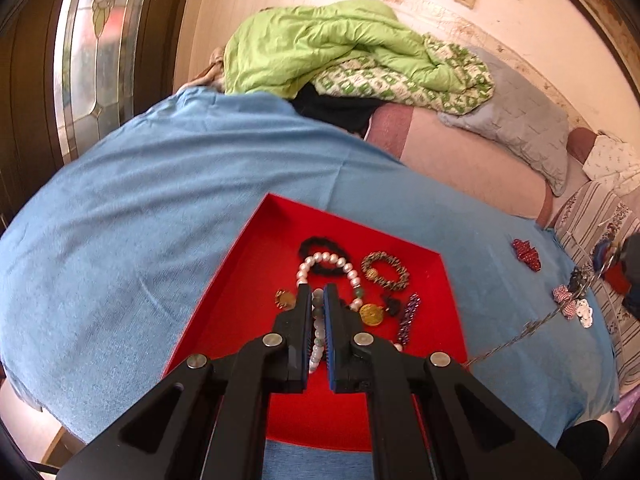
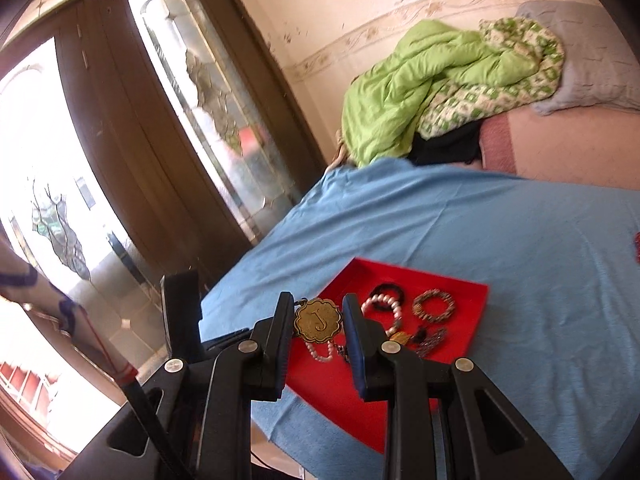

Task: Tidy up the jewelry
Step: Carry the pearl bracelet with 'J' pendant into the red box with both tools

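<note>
matt red tray [image 1: 248,300], glossy pearls [image 1: 326,258] (brass medallion [image 2: 319,320])

Tray [image 1: 248,280]: red. Cloth [image 1: 140,200]: plain light blue. Pearl bracelet [image 1: 326,259]: white. Hair tie [image 1: 320,244]: black. Woven bracelet [image 1: 386,270]: gold and dark, banded. Medallion [image 2: 319,320]: gold, letter J. Quilt [image 1: 312,44]: lime green, green-and-white checked reverse. Pillow [image 1: 520,128]: grey-blue. Grippers [image 1: 319,292]: black, blue pads.
</note>
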Demonstrator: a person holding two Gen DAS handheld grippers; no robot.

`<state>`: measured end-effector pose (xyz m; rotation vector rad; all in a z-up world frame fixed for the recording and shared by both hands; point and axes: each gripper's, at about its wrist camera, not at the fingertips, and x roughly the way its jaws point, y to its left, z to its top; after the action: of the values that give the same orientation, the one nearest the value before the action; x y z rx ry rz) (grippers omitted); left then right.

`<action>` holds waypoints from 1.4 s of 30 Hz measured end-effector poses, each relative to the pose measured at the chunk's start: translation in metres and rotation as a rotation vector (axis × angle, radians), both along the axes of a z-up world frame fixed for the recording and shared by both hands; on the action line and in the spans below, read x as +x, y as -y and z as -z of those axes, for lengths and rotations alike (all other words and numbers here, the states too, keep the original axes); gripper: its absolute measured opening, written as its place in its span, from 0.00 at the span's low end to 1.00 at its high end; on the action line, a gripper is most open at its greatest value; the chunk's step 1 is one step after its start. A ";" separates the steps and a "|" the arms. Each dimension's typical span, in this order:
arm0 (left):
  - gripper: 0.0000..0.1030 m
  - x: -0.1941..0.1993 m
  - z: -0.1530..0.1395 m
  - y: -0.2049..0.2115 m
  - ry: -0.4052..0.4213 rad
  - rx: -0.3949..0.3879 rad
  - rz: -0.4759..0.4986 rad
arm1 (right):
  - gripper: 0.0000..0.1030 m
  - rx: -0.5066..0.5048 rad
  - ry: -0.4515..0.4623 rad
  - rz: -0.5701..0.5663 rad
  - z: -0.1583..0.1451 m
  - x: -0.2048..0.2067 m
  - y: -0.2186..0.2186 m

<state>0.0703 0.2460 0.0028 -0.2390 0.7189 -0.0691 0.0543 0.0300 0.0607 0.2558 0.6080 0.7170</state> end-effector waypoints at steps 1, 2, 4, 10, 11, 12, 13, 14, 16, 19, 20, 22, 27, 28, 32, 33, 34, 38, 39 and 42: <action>0.05 0.002 0.002 -0.002 -0.011 -0.005 -0.001 | 0.26 -0.007 -0.007 -0.006 0.003 0.002 -0.004; 0.05 0.004 0.004 -0.002 -0.018 -0.006 -0.001 | 0.26 -0.017 -0.017 -0.013 0.009 0.004 -0.010; 0.05 0.007 0.008 -0.003 -0.036 -0.011 0.002 | 0.26 -0.037 -0.029 -0.019 0.017 0.006 -0.017; 0.05 0.013 0.018 0.000 -0.082 -0.005 0.010 | 0.26 -0.104 -0.098 -0.023 0.055 0.018 -0.031; 0.05 0.014 0.019 0.000 -0.089 -0.003 0.009 | 0.26 -0.116 -0.110 -0.020 0.062 0.019 -0.031; 0.05 0.016 0.020 0.000 -0.094 -0.001 0.008 | 0.26 -0.126 -0.119 -0.019 0.067 0.020 -0.032; 0.05 0.016 0.022 0.000 -0.100 0.002 0.005 | 0.26 -0.140 -0.133 -0.019 0.075 0.023 -0.033; 0.05 0.017 0.023 -0.001 -0.106 0.003 0.002 | 0.26 -0.149 -0.140 -0.017 0.078 0.025 -0.033; 0.05 0.018 0.026 -0.002 -0.121 0.006 -0.006 | 0.26 -0.170 -0.163 -0.011 0.091 0.030 -0.033; 0.05 0.021 0.030 -0.003 -0.141 0.010 -0.015 | 0.26 -0.196 -0.190 -0.007 0.105 0.034 -0.033; 0.05 0.022 0.031 -0.003 -0.146 0.011 -0.015 | 0.26 -0.202 -0.195 -0.007 0.108 0.034 -0.034; 0.05 0.024 0.034 -0.002 -0.159 0.017 -0.016 | 0.26 -0.221 -0.208 -0.008 0.115 0.037 -0.035; 0.05 0.027 0.039 0.001 -0.186 0.037 -0.017 | 0.26 -0.254 -0.236 0.000 0.128 0.042 -0.035; 0.05 0.028 0.040 0.001 -0.190 0.039 -0.017 | 0.26 -0.258 -0.241 0.000 0.130 0.043 -0.034; 0.05 0.029 0.043 0.003 -0.202 0.054 -0.014 | 0.26 -0.272 -0.254 0.000 0.135 0.045 -0.034; 0.05 0.029 0.043 0.004 -0.204 0.057 -0.011 | 0.26 -0.274 -0.258 -0.003 0.136 0.045 -0.034; 0.05 0.029 0.044 0.004 -0.207 0.061 -0.009 | 0.26 -0.278 -0.253 -0.002 0.137 0.044 -0.035; 0.05 0.031 0.046 0.006 -0.217 0.073 -0.007 | 0.26 -0.286 -0.246 -0.005 0.136 0.044 -0.038; 0.05 0.031 0.047 0.007 -0.220 0.076 -0.007 | 0.26 -0.288 -0.245 -0.006 0.136 0.044 -0.038; 0.05 0.032 0.047 0.007 -0.223 0.082 -0.007 | 0.26 -0.298 -0.239 -0.010 0.136 0.044 -0.039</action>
<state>0.1020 0.2391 -0.0446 -0.1719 0.9411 -0.0060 0.0979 0.0691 -0.0754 0.0616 0.9343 0.5995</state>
